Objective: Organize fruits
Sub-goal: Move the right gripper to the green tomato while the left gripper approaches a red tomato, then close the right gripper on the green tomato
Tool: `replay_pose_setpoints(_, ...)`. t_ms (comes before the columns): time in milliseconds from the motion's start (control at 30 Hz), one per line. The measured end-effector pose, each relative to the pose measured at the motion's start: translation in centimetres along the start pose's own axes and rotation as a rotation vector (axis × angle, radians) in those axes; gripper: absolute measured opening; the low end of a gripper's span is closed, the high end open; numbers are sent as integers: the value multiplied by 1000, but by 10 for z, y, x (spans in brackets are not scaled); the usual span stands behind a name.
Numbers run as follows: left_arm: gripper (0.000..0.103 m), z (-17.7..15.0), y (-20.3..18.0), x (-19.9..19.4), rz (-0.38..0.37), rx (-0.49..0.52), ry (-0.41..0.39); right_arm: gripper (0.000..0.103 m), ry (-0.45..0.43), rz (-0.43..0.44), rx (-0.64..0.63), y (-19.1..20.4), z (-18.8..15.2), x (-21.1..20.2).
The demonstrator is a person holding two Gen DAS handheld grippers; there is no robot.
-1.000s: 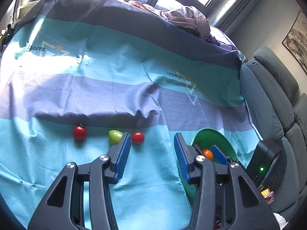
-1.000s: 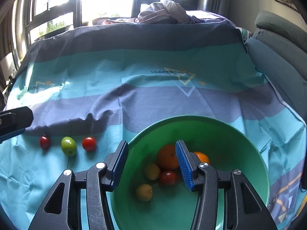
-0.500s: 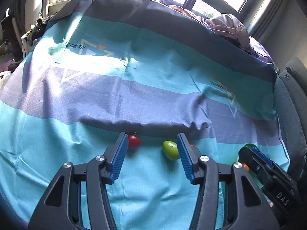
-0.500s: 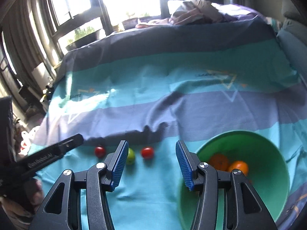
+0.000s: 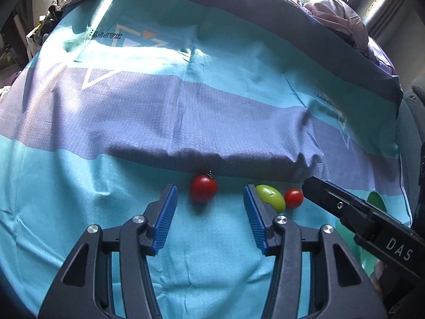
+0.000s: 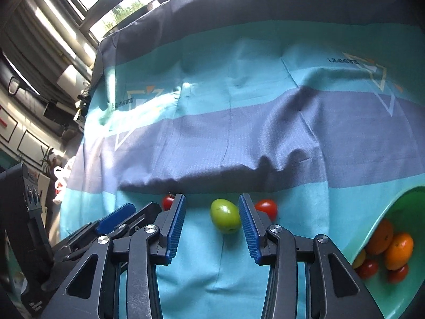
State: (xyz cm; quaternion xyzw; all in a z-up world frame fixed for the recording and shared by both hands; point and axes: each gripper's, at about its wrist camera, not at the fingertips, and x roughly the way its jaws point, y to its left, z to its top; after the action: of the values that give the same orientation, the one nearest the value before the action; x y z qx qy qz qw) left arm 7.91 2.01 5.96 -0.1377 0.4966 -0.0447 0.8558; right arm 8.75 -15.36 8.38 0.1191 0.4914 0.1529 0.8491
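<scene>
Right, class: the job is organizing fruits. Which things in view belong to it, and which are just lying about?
Belongs to the job:
left tongs
right tongs
stemmed red tomato
green fruit
small red tomato
green bowl holding oranges

Just lying about:
striped cloth
crumpled clothes

A stemmed red tomato (image 5: 203,188) is framed just beyond the spread blue fingers (image 5: 165,214) of the left gripper (image 5: 209,195) on the striped cloth (image 5: 186,122), while a green fruit (image 5: 271,197) and smaller red tomato (image 5: 293,197) are seen right, near the right gripper (image 5: 358,212).
</scene>
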Motion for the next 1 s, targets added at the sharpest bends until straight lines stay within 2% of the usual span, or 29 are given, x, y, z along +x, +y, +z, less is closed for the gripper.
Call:
replay_pose_setpoints(100, 50, -1, 3, 12, 15, -4, 30, 43, 27, 3, 4, -6, 1, 6)
replay_pose_setpoints(200, 48, -2, 5, 16, -1, -12, 35, 34, 56, 29, 1, -5, 1, 13)
replay_pose_setpoints(267, 46, -1, 4, 19, -10, -5, 31, 34, 64, 46, -2, -5, 2, 17)
replay_pose_setpoints(367, 42, -4, 1, 24, -16, -10, 66, 34, 82, 14, 9, -9, 2, 25)
replay_pose_setpoints(533, 42, -10, -25, 18, -124, 61, 62, 34, 105, 2, 32, -18, 6, 32)
replay_pose_setpoints(633, 42, -16, -37, 24, -122, 65, 87, 34, 119, 8, 30, -20, 8, 37)
replay_pose_setpoints(767, 40, -23, -57, 33, -145, 127, 100, 34, 165, 30, 43, -22, 9, 49)
replay_pose_setpoints(1000, 38, -22, -55, 48, -158, 110, 112, 34, 203, 39, 49, -23, 6, 62)
